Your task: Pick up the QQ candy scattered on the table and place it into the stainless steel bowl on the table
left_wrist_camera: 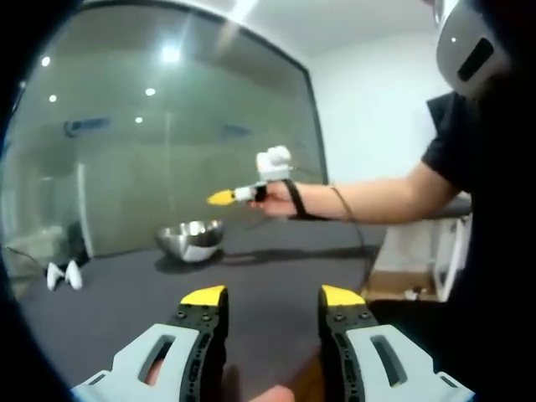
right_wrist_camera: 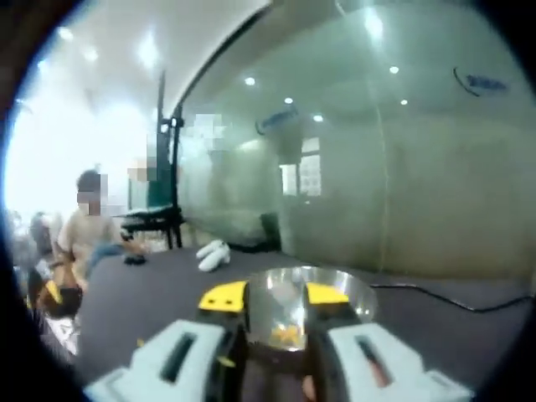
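Over stainless steel bowl [right_wrist_camera: 310, 310] hangs right gripper [right_wrist_camera: 276, 296], jaws apart, nothing visibly pinched, yellow candy [right_wrist_camera: 287, 333] in bowl straight ahead beyond tips. Left gripper [left_wrist_camera: 273, 296] held back over dark table [left_wrist_camera: 276, 260], jaws wide apart, empty, bowl well ahead-left. Right arm far nearer.

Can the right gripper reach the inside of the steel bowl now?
Probably yes. The right gripper hangs right in front of the steel bowl, its jaws apart, and nothing stands between them; yellow candy already lies inside.
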